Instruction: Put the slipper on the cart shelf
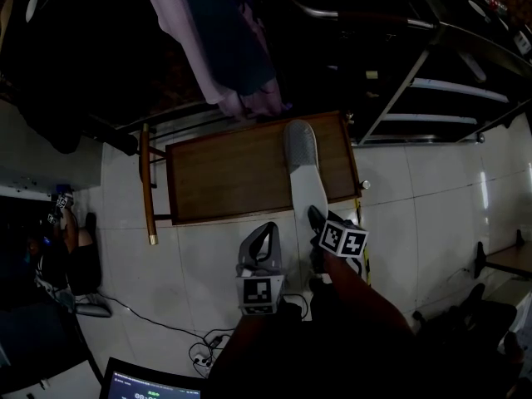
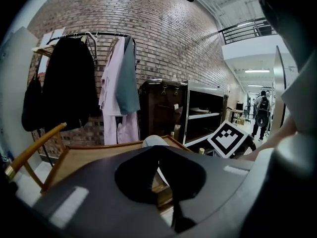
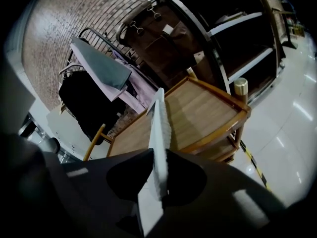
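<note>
A white slipper (image 1: pixel 303 173) lies lengthwise with its toe over the wooden top shelf of the cart (image 1: pixel 224 177) and its heel end toward me. My right gripper (image 1: pixel 316 219) is shut on that heel end. In the right gripper view the slipper (image 3: pixel 159 128) stands on edge between the jaws (image 3: pixel 158 167), reaching out over the cart shelf (image 3: pixel 203 108). My left gripper (image 1: pixel 268 229) hangs just left of the slipper, over the floor before the cart, shut with nothing in it. In the left gripper view its jaws (image 2: pixel 156 150) meet in front of the slipper's toe (image 2: pixel 153 141).
A clothes rack with pink and teal garments (image 1: pixel 224 48) hangs behind the cart. A dark metal shelf unit (image 1: pixel 432 81) stands at the back right. The cart's yellow handle (image 1: pixel 146 181) is on its left. Cables (image 1: pixel 208 347) and a laptop (image 1: pixel 150 381) lie near my feet.
</note>
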Available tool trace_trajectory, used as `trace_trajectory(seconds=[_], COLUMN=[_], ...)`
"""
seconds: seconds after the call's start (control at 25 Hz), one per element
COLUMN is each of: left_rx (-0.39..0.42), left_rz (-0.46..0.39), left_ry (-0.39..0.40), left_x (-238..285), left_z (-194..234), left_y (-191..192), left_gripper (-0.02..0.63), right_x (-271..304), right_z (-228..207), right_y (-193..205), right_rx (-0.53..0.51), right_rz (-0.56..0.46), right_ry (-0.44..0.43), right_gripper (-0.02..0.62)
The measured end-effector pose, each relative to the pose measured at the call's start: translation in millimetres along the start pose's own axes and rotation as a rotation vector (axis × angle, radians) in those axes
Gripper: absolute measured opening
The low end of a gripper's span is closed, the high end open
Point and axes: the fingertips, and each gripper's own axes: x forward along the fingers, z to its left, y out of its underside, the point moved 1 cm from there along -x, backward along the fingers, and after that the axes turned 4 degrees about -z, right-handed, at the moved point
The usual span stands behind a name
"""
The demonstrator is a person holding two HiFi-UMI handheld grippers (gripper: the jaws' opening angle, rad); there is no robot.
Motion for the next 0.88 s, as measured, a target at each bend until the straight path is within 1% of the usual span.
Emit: trace_trajectory(seconds=[0.2,0.32,0.52,0.64,0.76,0.88], left_rx=[-0.006,-0.004,-0.014,-0.026,-0.064,-0.074], left_rz=[-0.007,-0.011,-0.017,-0.025,-0.032,-0.046], left_ry=[0.0,0.006,0.018,0.024,0.029,0.032], left_x=[-2,-5,-4,-3,-2,-2], left_z=[1,0,0,-1,-3,-4], left_y=[-3,-5,-8,-12,-18,-28], left_gripper=[0.017,0.017,0.017,0.017,0.017,0.017], right_x=[-6,-16,-32,-41,-52,-67], right_z=[7,12,29,43,56,72], right_y=[-4,-8,-29,-45,-63,-78], right_rx=[-0.059,-0.13,-0.298,-0.375,-0.45,-0.501], right_rz=[-0.016,-0.042,-0.144,-0.216,-0.29,-0.353], right_ry=[-0.007,0.004,0.021,0.023,0.023,0.011], right_gripper=[0.06,0.057,0.057,0.055,0.055,0.055])
